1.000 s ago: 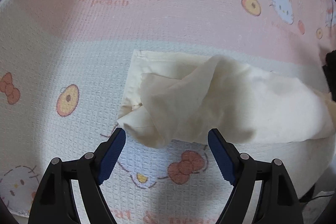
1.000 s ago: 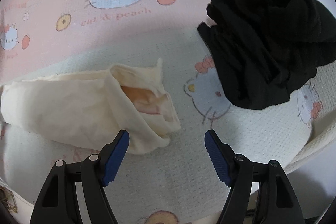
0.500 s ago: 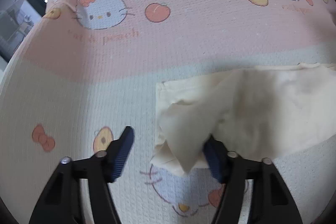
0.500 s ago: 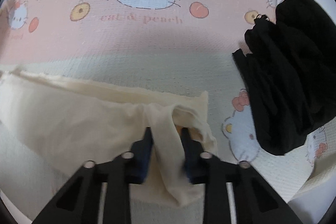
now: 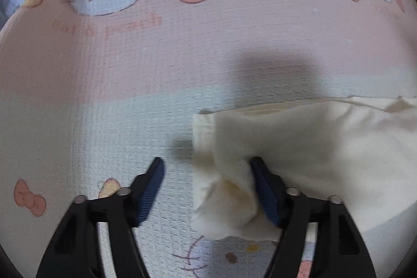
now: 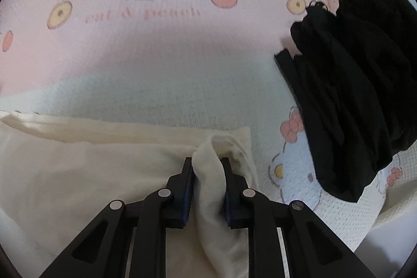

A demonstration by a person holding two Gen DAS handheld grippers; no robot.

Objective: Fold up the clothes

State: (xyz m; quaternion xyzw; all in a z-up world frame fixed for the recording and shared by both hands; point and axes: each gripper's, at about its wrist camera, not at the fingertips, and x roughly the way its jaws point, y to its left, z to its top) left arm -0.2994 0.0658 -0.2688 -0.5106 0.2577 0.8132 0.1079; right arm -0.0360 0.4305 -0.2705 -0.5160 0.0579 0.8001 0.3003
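Note:
A cream garment [image 5: 325, 147] lies flattened on a cat-print blanket [image 5: 156, 64]. My left gripper [image 5: 208, 173] is open around the garment's left corner. The bunched corner rests against the inside of the right finger [image 5: 263, 189], and the left finger [image 5: 153, 184] stands clear over the blanket. In the right wrist view the cream garment [image 6: 91, 173] fills the lower left. My right gripper [image 6: 207, 173] is shut on a raised fold at its right end, and the cloth bulges up between the two pads.
A crumpled black garment [image 6: 365, 95] lies in a heap to the right of the cream one, a short gap away. The pink part of the blanket [image 6: 156, 48] stretches beyond both grippers. The blanket's edge [image 6: 391, 220] drops off at the lower right.
The right gripper went from wide open to shut on the cream fold. The left gripper came down onto the left corner, and its fingers drew somewhat closer together.

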